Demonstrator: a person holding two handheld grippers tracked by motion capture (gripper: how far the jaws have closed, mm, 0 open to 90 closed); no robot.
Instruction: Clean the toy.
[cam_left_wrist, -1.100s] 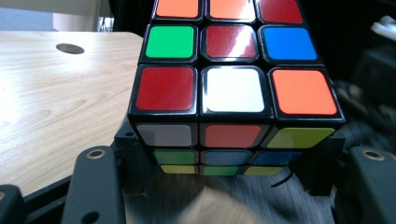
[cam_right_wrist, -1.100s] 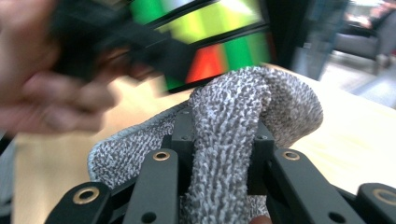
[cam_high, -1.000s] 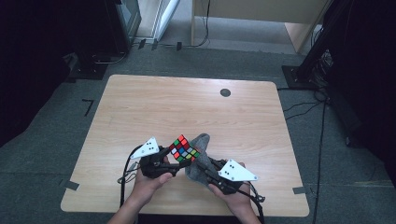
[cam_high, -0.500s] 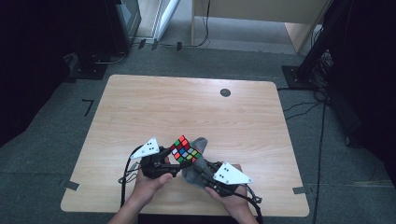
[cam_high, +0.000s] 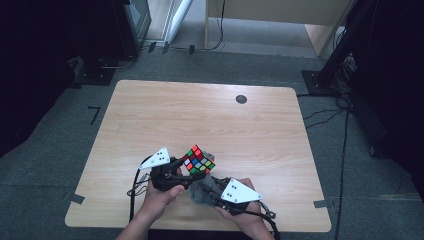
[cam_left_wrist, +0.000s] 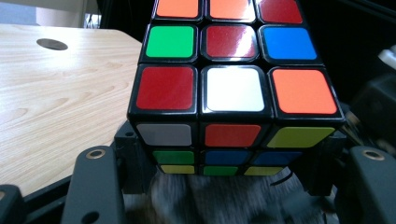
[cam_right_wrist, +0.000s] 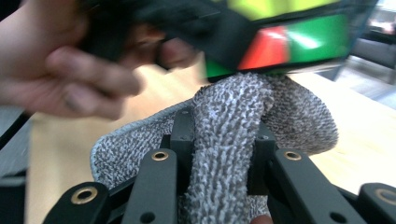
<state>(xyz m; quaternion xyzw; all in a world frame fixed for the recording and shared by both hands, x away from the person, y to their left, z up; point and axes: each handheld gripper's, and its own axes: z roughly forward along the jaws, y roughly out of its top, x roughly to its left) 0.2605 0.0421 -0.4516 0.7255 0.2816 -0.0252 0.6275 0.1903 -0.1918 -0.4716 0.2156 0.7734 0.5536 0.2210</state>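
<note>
Currently, a multicoloured plastic puzzle cube (cam_high: 198, 159) was clamped in the left hand-held gripper (cam_high: 186, 172) above the wooden bench (cam_high: 210, 115); a grey terry cloth (cam_right_wrist: 233, 135) was pinched in the right hand-held gripper (cam_right_wrist: 223, 154), pressed against the cube's underside.

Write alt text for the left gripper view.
A scrambled puzzle cube sits clamped between the two black jaws of the left hand-held gripper, close to the camera. A fuzzy grey cloth shows just beneath it, and a light wooden table with a dark round hole stretches away at left.

Both hands low (close together); left gripper (cam_high: 192, 170) clamped, right gripper (cam_high: 202, 186) pinched
</note>
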